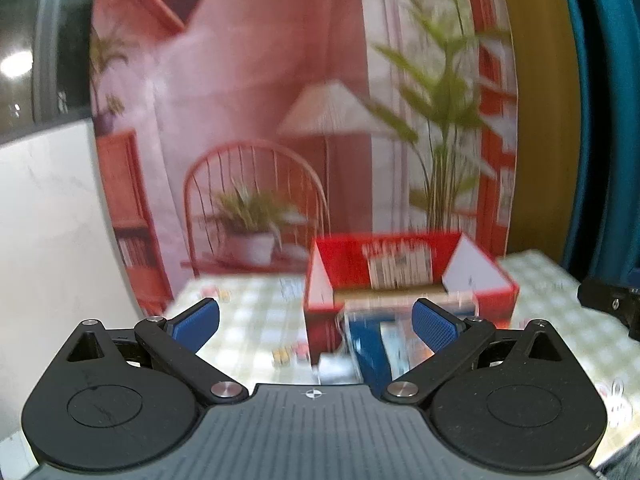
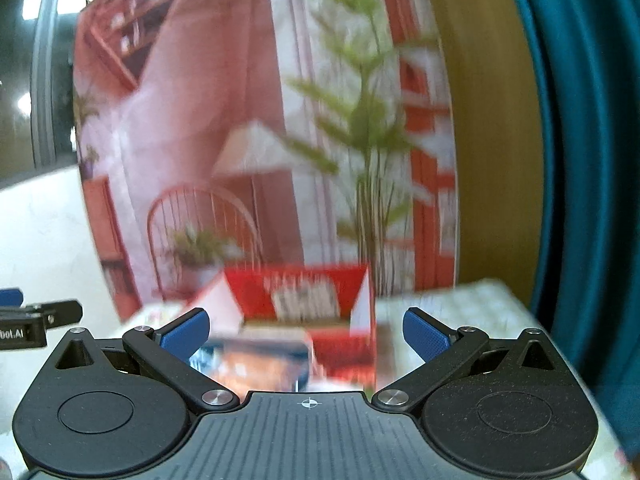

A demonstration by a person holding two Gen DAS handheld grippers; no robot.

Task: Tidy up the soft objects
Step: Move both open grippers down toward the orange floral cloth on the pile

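Red cardboard: an open box stands at the centre of both blurred views on a green-checked tablecloth. A soft-looking blue and orange packet lies just in front of it, at lower centre; what it is, you cannot tell. Your left gripper and right gripper both have blue fingers spread wide, holding nothing. A printed room backdrop fills the upper frame.

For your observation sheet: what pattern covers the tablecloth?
Pale green-and-white checks on the tablecloth; clearest in the left wrist view.
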